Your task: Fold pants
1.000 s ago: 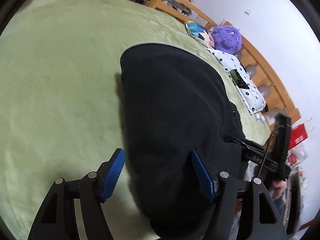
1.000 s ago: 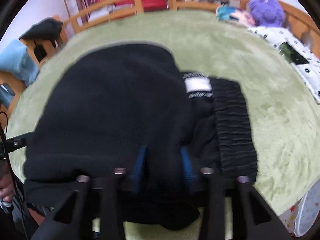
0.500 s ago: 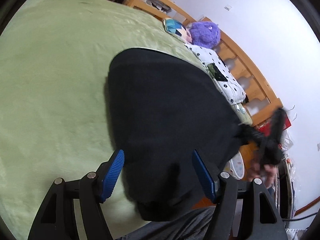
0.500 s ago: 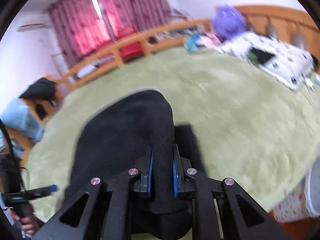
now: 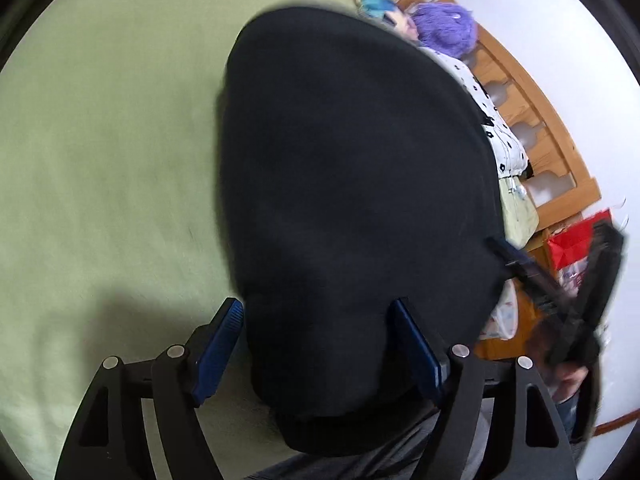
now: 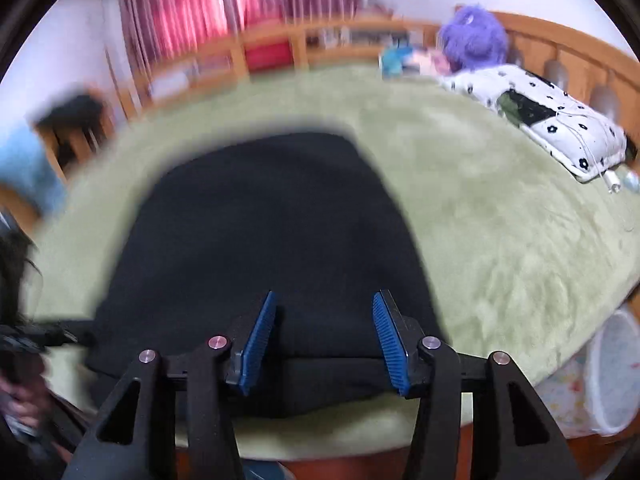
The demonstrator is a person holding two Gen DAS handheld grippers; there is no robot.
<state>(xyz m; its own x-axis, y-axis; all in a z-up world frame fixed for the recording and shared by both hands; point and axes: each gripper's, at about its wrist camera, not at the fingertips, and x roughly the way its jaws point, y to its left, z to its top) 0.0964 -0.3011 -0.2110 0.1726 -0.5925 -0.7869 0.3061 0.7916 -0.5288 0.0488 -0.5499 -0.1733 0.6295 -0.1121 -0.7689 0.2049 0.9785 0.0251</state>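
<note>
The black pants [image 5: 352, 184] lie folded into a thick bundle on the green bed cover [image 5: 100, 140], near its front edge. My left gripper [image 5: 316, 344] is open, its blue pads on either side of the bundle's near end. In the right wrist view the pants [image 6: 264, 232] lie flat as a dark block. My right gripper [image 6: 324, 340] is open just above their near edge, holding nothing. The right gripper also shows blurred at the right of the left wrist view [image 5: 560, 296].
A purple plush toy [image 6: 472, 36] and a white flowered cushion [image 6: 552, 124] lie at the far right of the bed. A wooden rail [image 6: 280, 40] runs around the bed. A white basket [image 6: 612, 372] stands on the floor at the right.
My right gripper was shut on a fold of the pants and has opened, letting the fold lie flat. The waistband is now covered. My left gripper stayed open and moved closer over the bundle.
</note>
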